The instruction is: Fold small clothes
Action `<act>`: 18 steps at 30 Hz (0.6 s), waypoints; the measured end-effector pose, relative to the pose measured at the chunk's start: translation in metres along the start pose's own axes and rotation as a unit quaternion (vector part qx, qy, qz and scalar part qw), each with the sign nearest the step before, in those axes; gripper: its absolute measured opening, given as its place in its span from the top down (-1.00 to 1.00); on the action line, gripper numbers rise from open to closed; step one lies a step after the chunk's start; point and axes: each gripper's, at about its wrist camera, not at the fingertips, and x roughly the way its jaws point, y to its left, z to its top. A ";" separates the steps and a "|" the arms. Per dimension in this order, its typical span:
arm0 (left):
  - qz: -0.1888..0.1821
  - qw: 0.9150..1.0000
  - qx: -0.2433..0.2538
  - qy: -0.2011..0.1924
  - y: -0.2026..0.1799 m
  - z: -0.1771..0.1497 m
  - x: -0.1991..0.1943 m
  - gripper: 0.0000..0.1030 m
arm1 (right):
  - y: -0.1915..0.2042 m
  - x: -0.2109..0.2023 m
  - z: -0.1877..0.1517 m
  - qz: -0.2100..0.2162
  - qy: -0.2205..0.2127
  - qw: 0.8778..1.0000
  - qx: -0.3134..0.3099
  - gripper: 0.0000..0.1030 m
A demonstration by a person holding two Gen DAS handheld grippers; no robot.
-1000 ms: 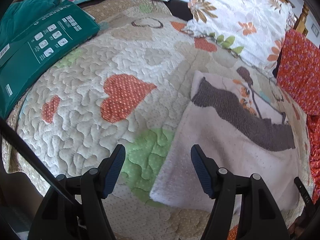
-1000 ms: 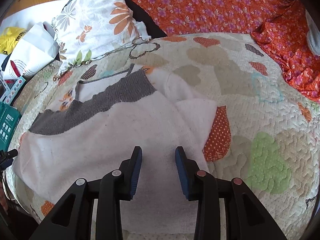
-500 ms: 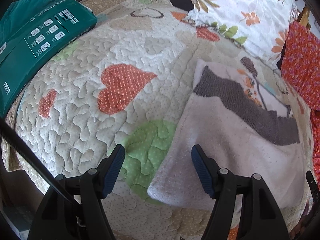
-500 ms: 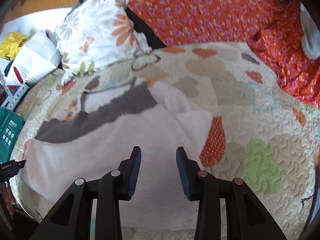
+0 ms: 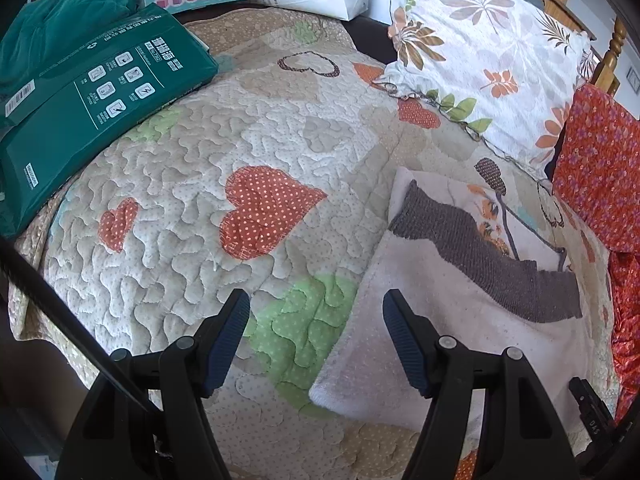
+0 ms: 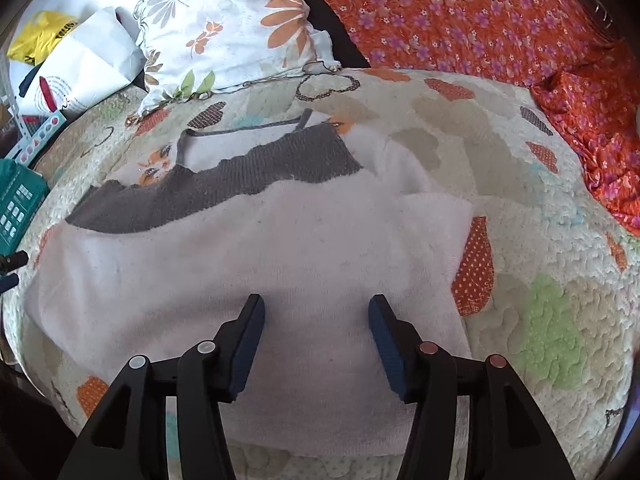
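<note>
Jaws wide over pale garment [image 6: 248, 264], floral pillow [image 6: 224, 28] and green box [image 5: 96, 108] beyond

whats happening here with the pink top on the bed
A person is folding a small pink top on a quilted bedspread. It lies partly folded. Neither tool holds it: the left tool hangs open by its edge, and the right tool, jaws just opened wider, hovers above its middle.
</note>
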 end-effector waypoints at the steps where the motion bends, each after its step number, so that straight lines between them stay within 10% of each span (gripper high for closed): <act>1: -0.001 1.000 -0.001 -0.001 0.000 0.000 -0.001 -0.32 | -0.001 -0.002 0.001 0.003 -0.003 1.000 0.003 -0.15; 18: 0.003 1.000 0.008 0.004 -0.005 -0.003 0.005 -0.32 | 0.001 -0.016 0.002 0.012 -0.035 0.999 0.012 -0.15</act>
